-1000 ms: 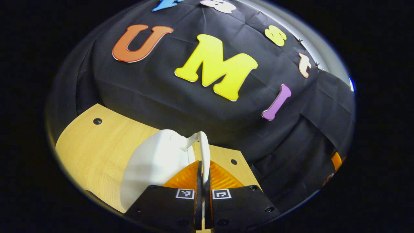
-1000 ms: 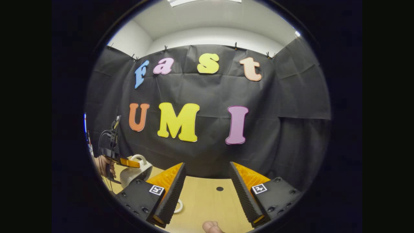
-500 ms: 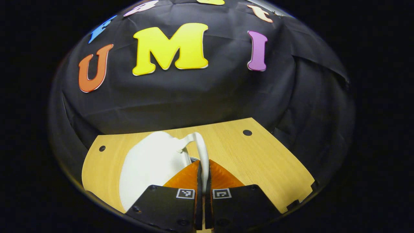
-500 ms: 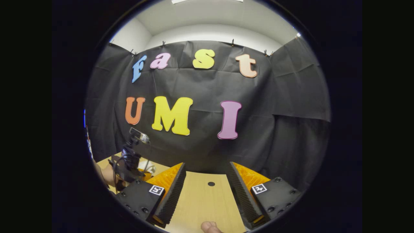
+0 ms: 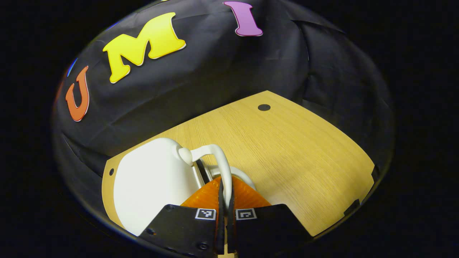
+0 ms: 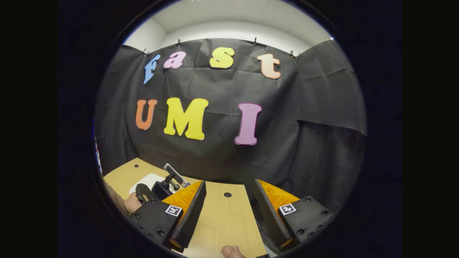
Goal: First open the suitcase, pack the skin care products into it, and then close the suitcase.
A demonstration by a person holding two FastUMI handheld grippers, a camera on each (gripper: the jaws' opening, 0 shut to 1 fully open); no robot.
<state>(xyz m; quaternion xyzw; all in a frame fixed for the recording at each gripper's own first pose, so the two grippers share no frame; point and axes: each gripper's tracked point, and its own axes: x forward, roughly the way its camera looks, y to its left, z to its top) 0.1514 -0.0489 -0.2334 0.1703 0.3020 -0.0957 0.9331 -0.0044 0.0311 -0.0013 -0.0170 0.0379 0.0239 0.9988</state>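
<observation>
The left tool (image 5: 226,200) is pinched narrow on the thin white handle (image 5: 223,168) of a small white suitcase (image 5: 154,184): in the left gripper view its two orange ribbed fingers (image 5: 204,197) press the loop from either side with almost no gap between them. The handle arches up from a round knob on the case and curves down into the grip. The case itself is a smooth, rounded white shell lying to the left of the fingers, on the near left part of the bench (image 5: 287,150). At the foot of the handle a dark seam runs between the main shell and a second white part that peeks out behind the fingers; whether the case is latched or slightly parted there cannot be told. The wooden bench stretches off to the right and away, with a small dark hole (image 5: 264,107) near its far edge, and the black cloth wall rises behind it.

The right tool (image 6: 229,211) is spread wide and holds nothing; in the right gripper view its black ribbed pads (image 6: 192,211) stand well apart over bare wood. A fingertip (image 6: 232,251) of the person shows at the bottom edge between them. Farther off on the left of this view, a hand (image 6: 132,205) holds the left tool's black body (image 6: 163,186), and a patch of the white suitcase (image 6: 145,181) shows just behind it on the bench (image 6: 222,222)
</observation>
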